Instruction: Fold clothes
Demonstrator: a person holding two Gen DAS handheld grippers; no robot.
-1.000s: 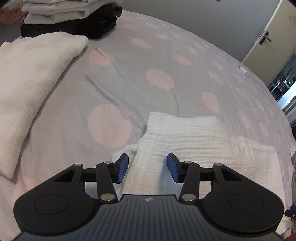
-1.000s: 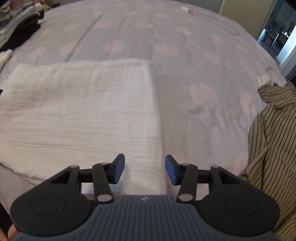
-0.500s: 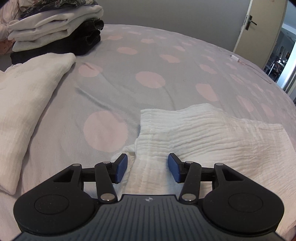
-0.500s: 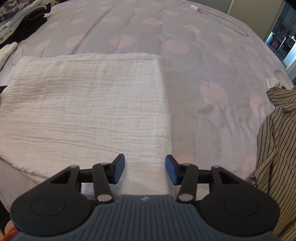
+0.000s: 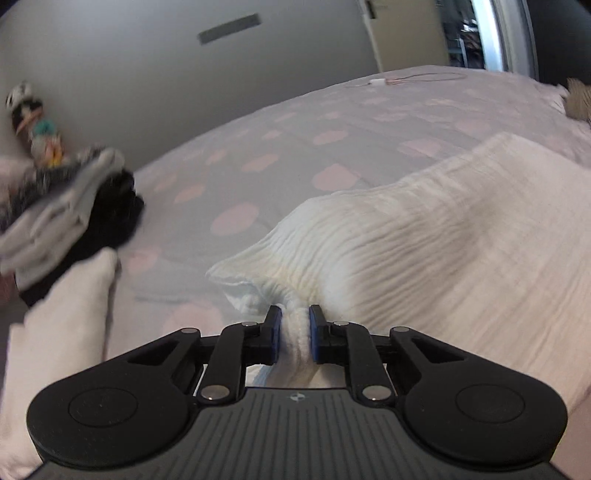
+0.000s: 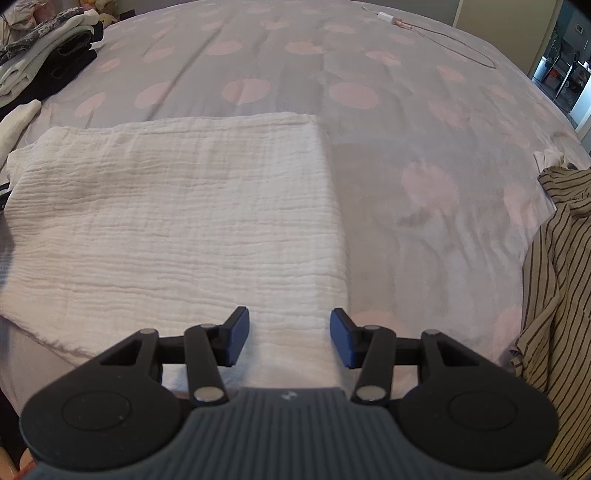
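A white crinkled muslin cloth lies folded flat on the spotted bedspread. In the left wrist view my left gripper is closing on the cloth's bunched near-left corner, and its blue pads press the fabric. The cloth rises in a ridge from that pinch. My right gripper hovers open over the cloth's near right edge, with fabric below its blue pads and nothing pinched.
A stack of folded grey and black clothes sits at the left, with a folded white cloth in front of it. A striped shirt lies crumpled at the right. A charger cable lies far back. A soft toy leans against the wall.
My left gripper has closed on the cloth's corner, rolled and swung across, pulling the fabric up into a ridge. The right gripper has stayed open in place.
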